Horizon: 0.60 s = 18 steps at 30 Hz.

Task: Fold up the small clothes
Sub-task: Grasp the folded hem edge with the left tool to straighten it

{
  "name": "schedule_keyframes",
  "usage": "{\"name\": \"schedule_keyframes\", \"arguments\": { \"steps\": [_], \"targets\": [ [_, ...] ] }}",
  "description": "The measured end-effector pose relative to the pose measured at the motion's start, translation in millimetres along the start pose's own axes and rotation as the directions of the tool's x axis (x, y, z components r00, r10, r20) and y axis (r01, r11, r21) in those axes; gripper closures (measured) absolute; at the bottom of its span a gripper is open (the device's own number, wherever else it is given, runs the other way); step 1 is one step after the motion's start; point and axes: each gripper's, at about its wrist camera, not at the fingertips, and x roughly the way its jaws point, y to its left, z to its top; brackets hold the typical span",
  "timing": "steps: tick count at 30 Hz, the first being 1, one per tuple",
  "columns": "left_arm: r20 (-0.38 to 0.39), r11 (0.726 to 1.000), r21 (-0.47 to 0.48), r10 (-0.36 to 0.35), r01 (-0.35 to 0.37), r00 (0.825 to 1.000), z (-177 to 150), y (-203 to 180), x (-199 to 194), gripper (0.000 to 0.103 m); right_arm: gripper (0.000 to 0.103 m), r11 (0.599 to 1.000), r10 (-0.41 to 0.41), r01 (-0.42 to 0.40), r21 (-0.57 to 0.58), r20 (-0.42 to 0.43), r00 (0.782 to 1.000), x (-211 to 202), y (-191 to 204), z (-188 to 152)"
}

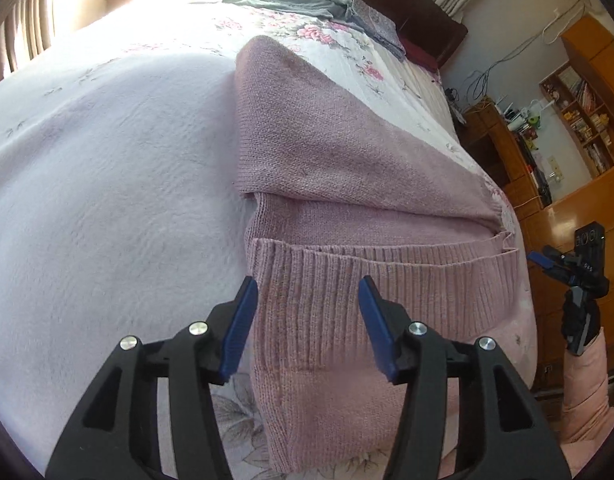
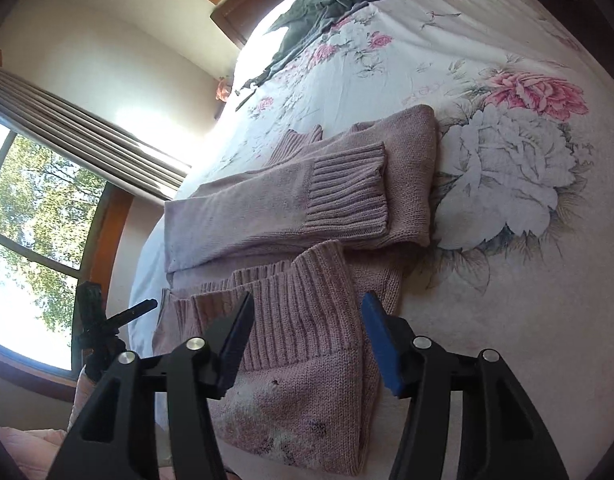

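**Pink sweater half-folded on the bed**

Pink knit, the sweater [image 1: 347,184] lies on the floral bedspread [image 2: 487,240], a sleeve folded across its body and the ribbed hem nearest the person. The left hand-held gripper [image 1: 308,320] hovers over that hem with its blue pads spread, grasping nothing. The right hand-held gripper [image 2: 307,338] is likewise released, jaws apart above the ribbing. Grey clothes [image 2: 307,12] are heaped well away near the headboard [image 1: 419,12].
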Motion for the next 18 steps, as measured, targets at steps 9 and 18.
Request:
{"name": "schedule_keyframes", "arguments": {
  "steps": [9, 18],
  "targets": [
    [0.015, 0.994, 0.110, 0.013, -0.015, 1.000, 2, -19, 7, 0.096, 0.044, 0.989, -0.083, 0.076, -0.126, -0.045, 0.996, 16, 27, 4],
    [0.004, 0.993, 0.116, 0.031, -0.032, 0.999, 1, -17, 16, 0.091, 0.040, 0.953, -0.201, 0.164, -0.256, -0.126, 0.972, 59, 41, 14]
  ]
}}
